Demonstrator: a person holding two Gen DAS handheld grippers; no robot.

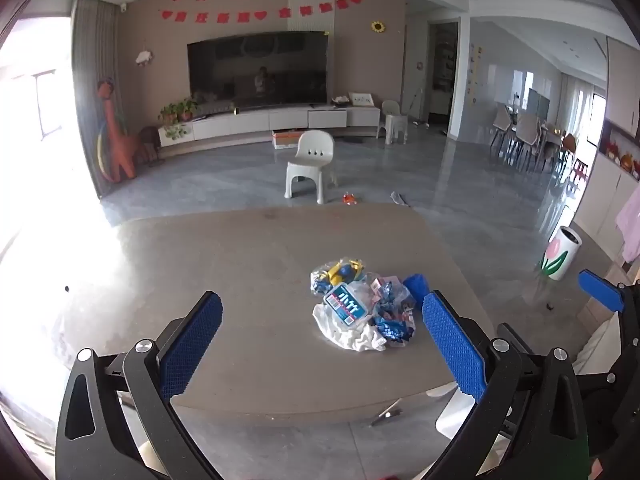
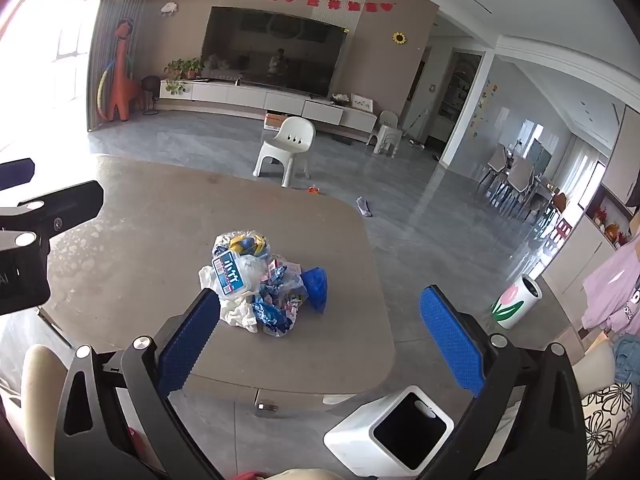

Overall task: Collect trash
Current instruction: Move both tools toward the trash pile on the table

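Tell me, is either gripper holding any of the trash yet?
No. Both the left gripper and right gripper are open and empty, with the trash pile lying untouched on the table.

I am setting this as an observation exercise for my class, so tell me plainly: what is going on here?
A person holds two blue-padded grippers over a grey rounded table in a living room. The left gripper and the right gripper are both open and hold nothing. A pile of crumpled wrappers, plastic bags and white tissue lies on the table, untouched. A white square bin with a dark opening stands on the floor by the table's near edge. No trash has been picked up yet.
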